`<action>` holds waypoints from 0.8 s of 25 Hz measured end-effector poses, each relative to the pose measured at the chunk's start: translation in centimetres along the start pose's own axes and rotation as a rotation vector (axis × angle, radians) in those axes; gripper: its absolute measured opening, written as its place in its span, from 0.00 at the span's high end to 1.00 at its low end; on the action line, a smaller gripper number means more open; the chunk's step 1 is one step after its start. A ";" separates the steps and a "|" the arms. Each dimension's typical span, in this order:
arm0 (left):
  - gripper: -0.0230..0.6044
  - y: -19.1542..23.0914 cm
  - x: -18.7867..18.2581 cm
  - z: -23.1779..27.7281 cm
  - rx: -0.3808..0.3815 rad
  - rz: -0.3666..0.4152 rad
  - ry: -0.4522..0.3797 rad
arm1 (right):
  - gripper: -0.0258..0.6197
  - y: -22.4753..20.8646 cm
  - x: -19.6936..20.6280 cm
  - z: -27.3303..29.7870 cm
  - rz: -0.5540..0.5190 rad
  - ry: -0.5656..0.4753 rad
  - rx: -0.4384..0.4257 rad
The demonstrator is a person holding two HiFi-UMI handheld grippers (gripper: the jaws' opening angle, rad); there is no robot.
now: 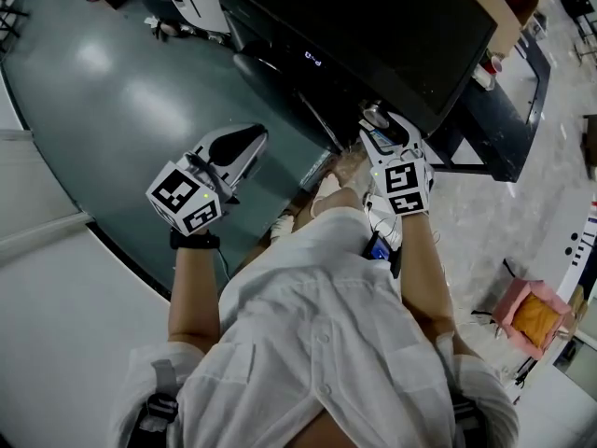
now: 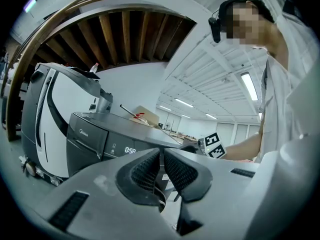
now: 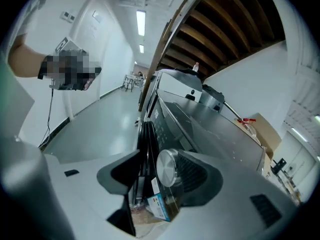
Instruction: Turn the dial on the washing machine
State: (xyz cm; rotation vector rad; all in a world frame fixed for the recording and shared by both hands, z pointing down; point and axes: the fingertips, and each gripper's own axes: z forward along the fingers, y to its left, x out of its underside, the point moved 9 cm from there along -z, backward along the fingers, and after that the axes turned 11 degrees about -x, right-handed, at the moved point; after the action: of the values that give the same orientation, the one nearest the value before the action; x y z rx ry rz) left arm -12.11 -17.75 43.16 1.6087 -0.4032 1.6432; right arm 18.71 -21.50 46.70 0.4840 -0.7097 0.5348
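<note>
Shirt (image 1: 317,343) and forearms fill the bottom of the head view, and both arms reach forward to the dark washing machine (image 1: 373,35). All the action is on the right. The right tool (image 3: 159,159) is up against the front panel with its jaws spread, and the silver dial (image 3: 167,167) sits right between them. One pad looks to be touching the dial's rim while the other stands clear, so there's no pinch yet.

The dial is a rigid metal-look knob, smooth and shiny, fixed to the panel. It looks likely to slip under a loose grip. The place to take it is across the rim, pads on opposite sides, squeezed firmly and then rolled from the wrist. It probably clicks round with light resistance, so no heaving should be needed.

From above, the right forearm runs straight out with the wrist level, the marker cube facing up and the tool's nose at the dial (image 1: 375,117).

The left tool (image 1: 238,147) hangs out to the side over the green floor, well apart from the machine. Its jaws (image 2: 161,156) are pressed almost together on nothing, and the lit display is visible beyond them.
</note>
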 end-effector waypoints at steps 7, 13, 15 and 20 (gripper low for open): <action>0.94 -0.4 -0.3 0.5 0.021 0.011 -0.003 | 0.57 0.1 1.6 -0.7 0.127 0.042 -0.009; 0.94 -0.9 -0.2 0.7 0.033 0.011 0.003 | 0.56 -0.1 2.0 -0.6 0.251 0.023 -0.005; 0.94 -1.0 -0.1 0.7 0.037 0.011 0.003 | 0.56 -0.2 2.2 -0.5 0.298 0.049 -0.017; 0.94 -1.0 0.0 0.5 0.040 0.012 0.004 | 0.56 -0.3 3.0 0.0 0.340 0.111 -0.045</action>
State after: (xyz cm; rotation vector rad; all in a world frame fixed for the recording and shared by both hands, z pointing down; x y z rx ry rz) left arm -11.06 -17.48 42.92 1.6345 -0.3812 1.6735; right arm 20.77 -20.82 48.72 0.2890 -0.6993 0.8557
